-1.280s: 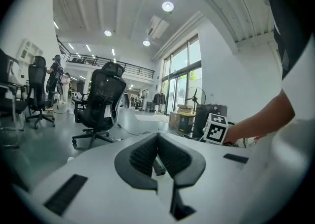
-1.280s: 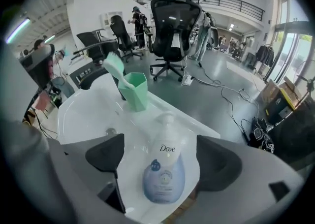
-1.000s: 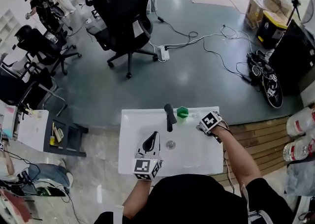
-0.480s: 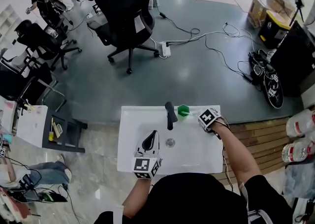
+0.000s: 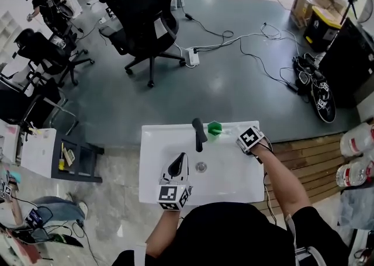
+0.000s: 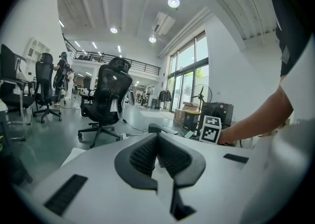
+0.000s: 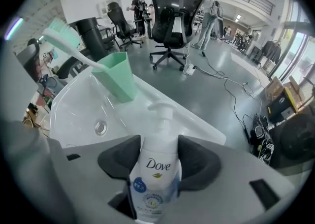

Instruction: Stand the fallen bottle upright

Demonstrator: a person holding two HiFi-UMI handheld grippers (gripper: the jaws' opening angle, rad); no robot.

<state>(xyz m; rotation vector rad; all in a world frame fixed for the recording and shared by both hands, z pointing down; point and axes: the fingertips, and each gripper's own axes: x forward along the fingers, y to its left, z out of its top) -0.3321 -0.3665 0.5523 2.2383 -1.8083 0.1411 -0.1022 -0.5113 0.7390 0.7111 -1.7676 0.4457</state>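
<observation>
A white Dove pump bottle lies label-up on the back right ledge of the white sink, its pump head pointing toward the far rim. My right gripper reaches down over it. Its jaws have just been closing and both pads now press the bottle's sides. In the head view this gripper sits at the sink's back right corner and hides the bottle. My left gripper hovers over the sink's front, shut with nothing in it.
A green cup holding a toothbrush stands just left of the bottle, beside the black faucet. The drain is in mid-basin. Office chairs and floor cables lie beyond; wooden decking is to the right.
Both hands keep their places over the sink. Only the head view has drifted slightly.
</observation>
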